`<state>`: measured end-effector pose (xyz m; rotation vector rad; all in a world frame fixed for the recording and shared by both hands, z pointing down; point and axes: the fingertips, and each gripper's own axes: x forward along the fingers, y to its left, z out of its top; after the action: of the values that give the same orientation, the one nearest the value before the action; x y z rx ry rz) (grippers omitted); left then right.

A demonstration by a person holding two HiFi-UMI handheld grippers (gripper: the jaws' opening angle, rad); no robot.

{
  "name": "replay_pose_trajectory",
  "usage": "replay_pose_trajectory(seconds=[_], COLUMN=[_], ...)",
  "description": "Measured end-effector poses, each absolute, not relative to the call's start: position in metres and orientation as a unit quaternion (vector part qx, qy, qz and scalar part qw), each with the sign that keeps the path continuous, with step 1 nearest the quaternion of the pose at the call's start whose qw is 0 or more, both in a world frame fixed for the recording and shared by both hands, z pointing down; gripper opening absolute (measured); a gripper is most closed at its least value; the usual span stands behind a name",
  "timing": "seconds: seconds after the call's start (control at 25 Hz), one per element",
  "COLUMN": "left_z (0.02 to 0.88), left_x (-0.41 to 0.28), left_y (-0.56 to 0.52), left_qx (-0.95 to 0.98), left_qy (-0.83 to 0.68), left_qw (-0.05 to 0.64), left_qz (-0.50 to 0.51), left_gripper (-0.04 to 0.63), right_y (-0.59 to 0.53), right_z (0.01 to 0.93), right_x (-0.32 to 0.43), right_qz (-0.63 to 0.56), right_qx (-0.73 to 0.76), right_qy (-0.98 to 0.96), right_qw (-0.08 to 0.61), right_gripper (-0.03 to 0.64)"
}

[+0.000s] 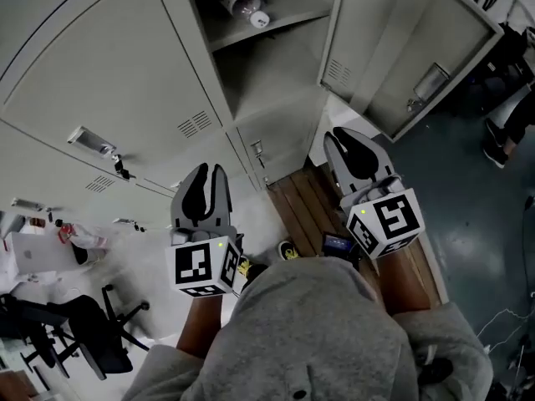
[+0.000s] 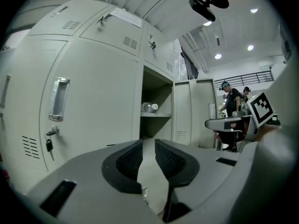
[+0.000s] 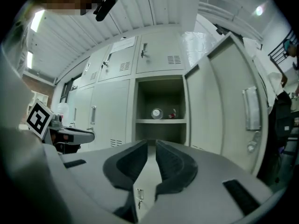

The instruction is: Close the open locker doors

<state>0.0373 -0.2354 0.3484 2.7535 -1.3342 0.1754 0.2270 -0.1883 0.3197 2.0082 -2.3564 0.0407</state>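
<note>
A grey locker compartment [image 1: 267, 57] stands open, with a shelf that carries a plastic bottle [image 1: 247, 7]. Its door [image 1: 418, 48] is swung out to the right, handle side facing me. My left gripper [image 1: 210, 170] hovers below the closed lockers, jaws a little apart and empty. My right gripper [image 1: 343, 136] is shut and empty, level with the foot of the open door. The left gripper view has the open compartment [image 2: 156, 111] and the door [image 2: 196, 113] beyond the left gripper [image 2: 148, 142]. Straight ahead of the right gripper [image 3: 152, 143] lies the compartment [image 3: 161, 101], its door [image 3: 229, 111] on the right.
Closed lockers with a handle and a hanging key [image 1: 94, 143] fill the left. A small keyed door [image 1: 259, 153] sits under the open compartment. A black office chair [image 1: 92, 324] stands at lower left. People [image 2: 232, 97] stand far off by a desk.
</note>
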Motion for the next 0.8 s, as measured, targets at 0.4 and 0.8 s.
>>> replay_pose_trajectory(seconds=[0.4,0.8], left_z=[0.348,0.345], left_x=[0.139,0.158], left_y=[-0.209,-0.210], left_qx=[0.915,0.908], left_qy=[-0.397,-0.409], left_qw=[0.027,0.010], left_qz=[0.071,0.095], left_gripper=[0.077,0.077], right_y=[-0.139,-0.147], right_z=[0.320,0.307], right_x=[0.398,0.452], right_qz=[0.009,-0.003], right_qx=[0.733,0.730], right_qy=[-0.680,-0.683], right_qw=[0.007,-0.016], right_gripper=[0.107,0.109])
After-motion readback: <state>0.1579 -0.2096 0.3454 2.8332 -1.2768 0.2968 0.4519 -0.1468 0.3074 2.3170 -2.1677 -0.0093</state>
